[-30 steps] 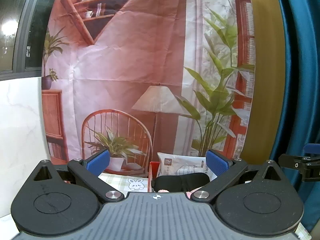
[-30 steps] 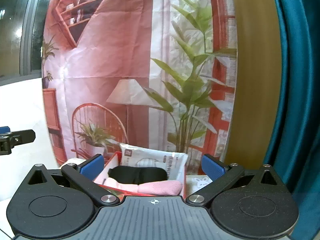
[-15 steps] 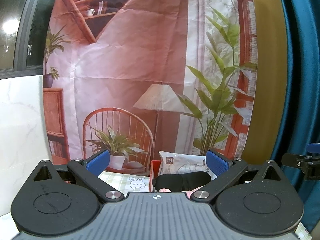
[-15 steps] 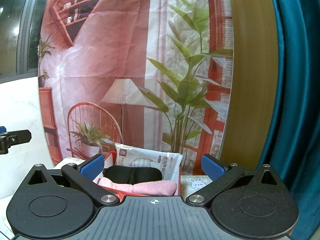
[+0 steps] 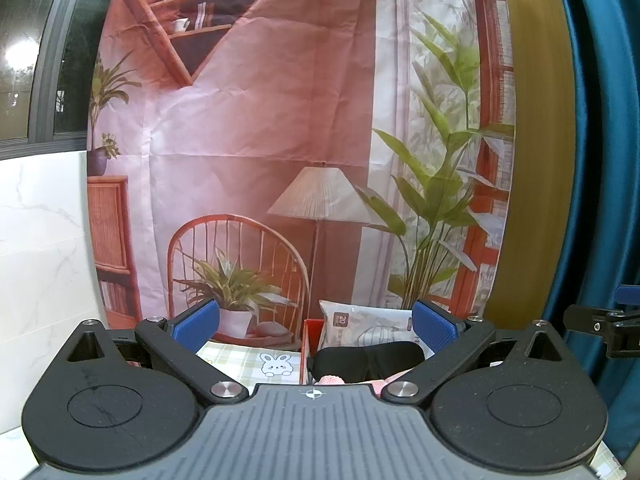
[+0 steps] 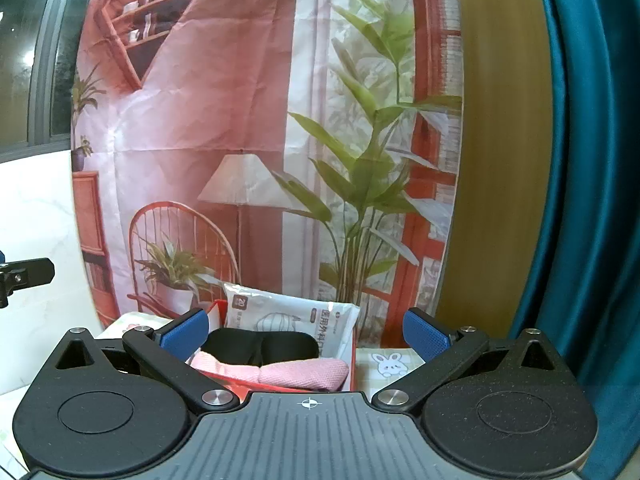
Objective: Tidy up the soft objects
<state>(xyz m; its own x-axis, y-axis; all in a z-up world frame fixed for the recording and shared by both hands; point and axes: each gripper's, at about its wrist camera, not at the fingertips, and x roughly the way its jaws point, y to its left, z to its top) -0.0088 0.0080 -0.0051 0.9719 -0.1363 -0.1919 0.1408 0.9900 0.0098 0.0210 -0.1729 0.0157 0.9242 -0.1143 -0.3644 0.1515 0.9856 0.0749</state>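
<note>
A red box (image 6: 353, 356) holds a pink cloth (image 6: 304, 372), a black sleep mask (image 6: 260, 346) and a white pack of face masks (image 6: 296, 316) standing at its back. The box (image 5: 305, 344), sleep mask (image 5: 368, 358) and pack (image 5: 368, 326) also show in the left wrist view, low and partly hidden. My left gripper (image 5: 316, 326) is open and empty, held back from the box. My right gripper (image 6: 306, 332) is open and empty, also held back from the box.
A checked tablecloth with a rabbit print (image 5: 276, 364) covers the table. A printed backdrop (image 5: 260, 140) hangs behind the box. A blue curtain (image 6: 592, 200) hangs at the right. A white marble wall (image 5: 40, 240) is at the left.
Both grippers have drifted slightly; the box and its contents sit a little further left in the right wrist view. Both stay open and empty.
</note>
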